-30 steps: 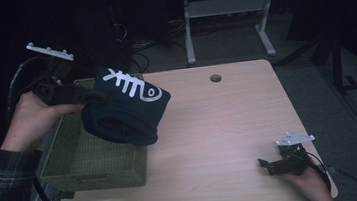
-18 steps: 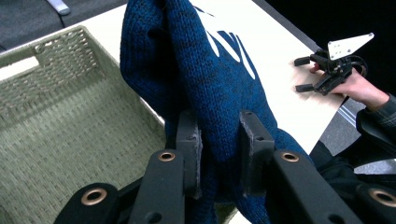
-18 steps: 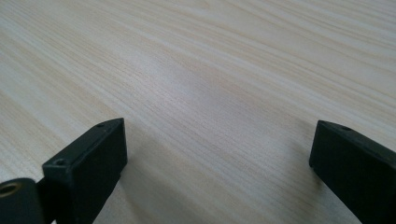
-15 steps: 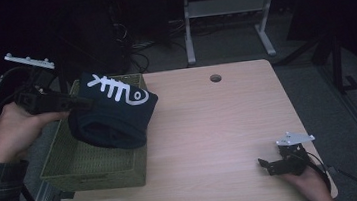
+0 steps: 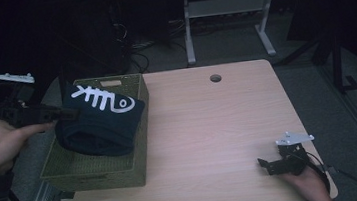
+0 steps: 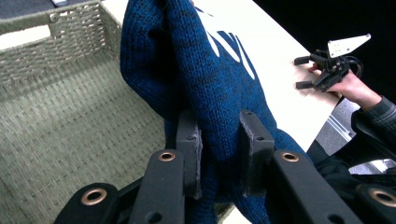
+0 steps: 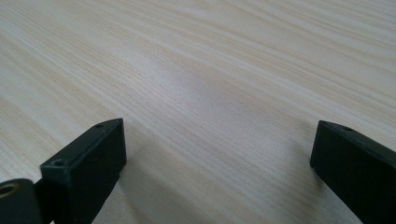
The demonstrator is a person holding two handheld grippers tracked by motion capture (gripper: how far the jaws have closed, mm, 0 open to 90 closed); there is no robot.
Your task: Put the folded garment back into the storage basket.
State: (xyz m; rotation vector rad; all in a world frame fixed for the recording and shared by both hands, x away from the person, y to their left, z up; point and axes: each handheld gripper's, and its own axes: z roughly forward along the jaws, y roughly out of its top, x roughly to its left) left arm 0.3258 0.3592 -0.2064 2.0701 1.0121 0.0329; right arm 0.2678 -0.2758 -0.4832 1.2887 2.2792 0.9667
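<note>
A dark blue knitted sweater [image 5: 101, 121] with a white fish-bone print hangs folded over the woven basket [image 5: 91, 177] at the table's left side. My left gripper [image 5: 70, 113] is shut on the sweater's edge; in the left gripper view both pads [image 6: 189, 149] press the blue knit [image 6: 201, 70], with the basket's floor [image 6: 70, 135] below. My right gripper [image 5: 269, 166] rests low at the table's front right corner, jaws wide open. In the right gripper view its fingertips [image 7: 95, 154] frame bare wood [image 7: 210, 84] with nothing between them.
The light wooden table [image 5: 209, 127] has a round cable hole [image 5: 215, 78] near its far edge. A white desk frame [image 5: 225, 10] and cables stand on the dark floor behind. The basket fills the table's left third.
My left gripper has carried the sweater leftward and down, from above the basket's right rim to over its inside. The right gripper has stayed put.
</note>
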